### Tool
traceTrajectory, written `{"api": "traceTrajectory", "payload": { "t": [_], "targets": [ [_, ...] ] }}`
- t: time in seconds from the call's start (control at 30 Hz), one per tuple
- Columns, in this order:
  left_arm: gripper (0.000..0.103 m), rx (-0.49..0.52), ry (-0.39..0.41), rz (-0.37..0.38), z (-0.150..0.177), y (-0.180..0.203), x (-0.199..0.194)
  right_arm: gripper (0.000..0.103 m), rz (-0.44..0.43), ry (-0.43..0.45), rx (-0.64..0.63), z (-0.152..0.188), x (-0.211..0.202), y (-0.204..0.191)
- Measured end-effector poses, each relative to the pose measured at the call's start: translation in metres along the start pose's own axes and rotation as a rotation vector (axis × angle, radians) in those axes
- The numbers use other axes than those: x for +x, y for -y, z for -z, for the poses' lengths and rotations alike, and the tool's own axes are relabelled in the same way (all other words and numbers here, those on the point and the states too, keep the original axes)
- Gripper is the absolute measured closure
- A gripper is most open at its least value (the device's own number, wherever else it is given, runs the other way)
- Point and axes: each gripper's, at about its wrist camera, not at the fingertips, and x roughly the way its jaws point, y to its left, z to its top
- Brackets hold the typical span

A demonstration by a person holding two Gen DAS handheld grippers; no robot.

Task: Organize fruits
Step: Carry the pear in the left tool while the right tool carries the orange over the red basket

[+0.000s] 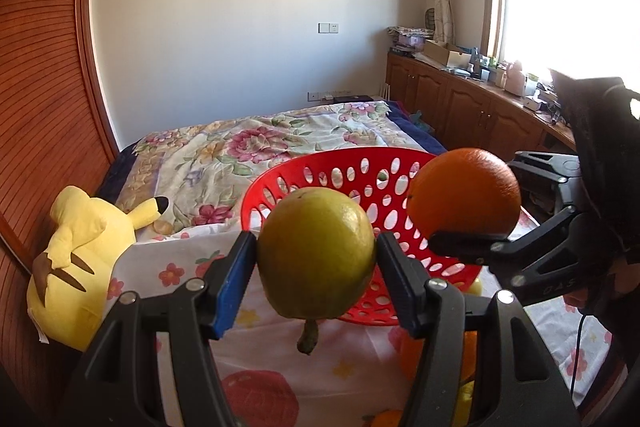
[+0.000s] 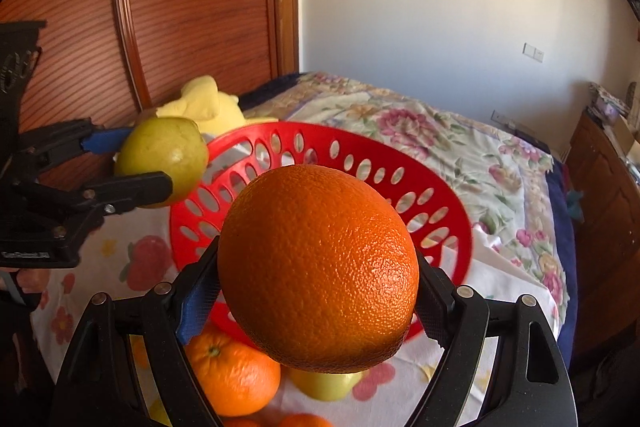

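From the left wrist, the left gripper had its fingers closed on a yellow-green pear, stem hanging down, held above the bed just in front of the near rim of the red basket. To its right, the right gripper carried an orange over the basket's right side. A yellow plush toy lay on the left, near the wooden headboard.

From the right wrist, the fingers were clamped on either side of the orange, which hid much of the basket beyond it. The pear sat in the left gripper at the basket's left rim. More oranges and a yellow fruit waited on the bed sheet below, near the camera.

The risk, as I judged it: both fruits were round and smooth, pinched only at their sides, so either could roll out early. With the two grippers close together, releasing at once might knock fruit off the rim onto the bedding.
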Motion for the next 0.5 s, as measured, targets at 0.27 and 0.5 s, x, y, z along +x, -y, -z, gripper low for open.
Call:
{"api": "traceTrajectory", "payload": {
  "t": [0.27,0.5],
  "targets": [
    [0.042,-0.002,0.001,0.0,-0.005,-0.006,0.006,0.017,-0.008,-0.113,-0.045,-0.006,0.037,-0.009],
    [0.042,-0.005,0.0,0.005,-0.009,-0.007,0.012,0.017,-0.02,-0.22,-0.055,-0.007,0.066,-0.01]
  ]
}}
